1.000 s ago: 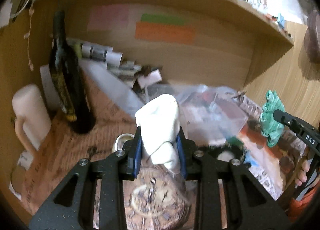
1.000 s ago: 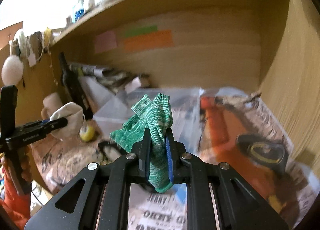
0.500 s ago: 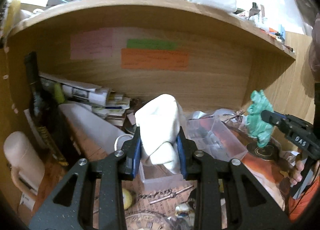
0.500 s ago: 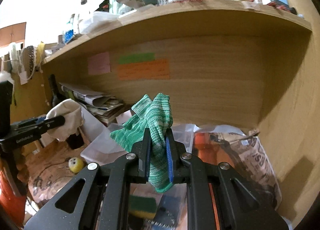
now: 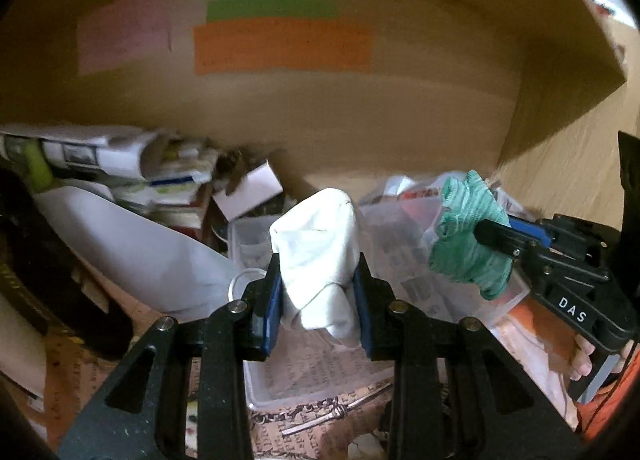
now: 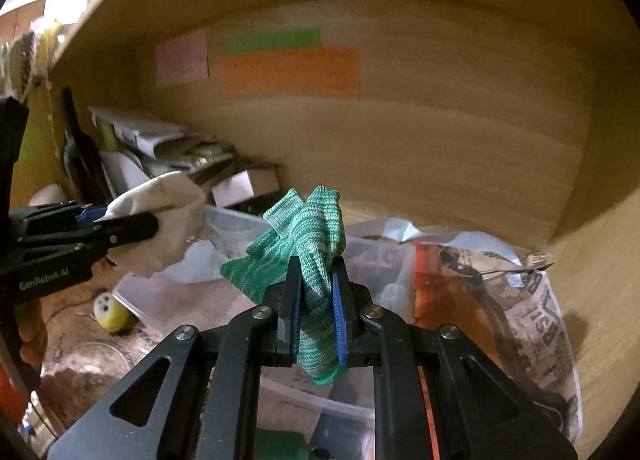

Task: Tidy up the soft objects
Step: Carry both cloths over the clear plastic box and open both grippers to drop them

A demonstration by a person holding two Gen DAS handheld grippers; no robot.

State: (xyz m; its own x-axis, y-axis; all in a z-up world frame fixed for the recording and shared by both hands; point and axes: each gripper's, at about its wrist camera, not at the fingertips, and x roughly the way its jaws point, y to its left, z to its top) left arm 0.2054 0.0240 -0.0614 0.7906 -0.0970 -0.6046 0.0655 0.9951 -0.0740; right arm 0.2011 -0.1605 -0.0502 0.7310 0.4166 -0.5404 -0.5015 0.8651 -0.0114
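White bunched cloth (image 5: 316,260) pinched in left gripper (image 5: 318,300); ribbed green knit, perhaps a sock (image 6: 308,256), in right gripper (image 6: 316,312).

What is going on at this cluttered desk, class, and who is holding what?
A person works two handheld grippers. The left gripper is clamped on a white sock, and the right gripper is clamped on a green striped sock. Both socks are held in the air above clear plastic containers in a wooden desk nook. Neither has been set down yet.
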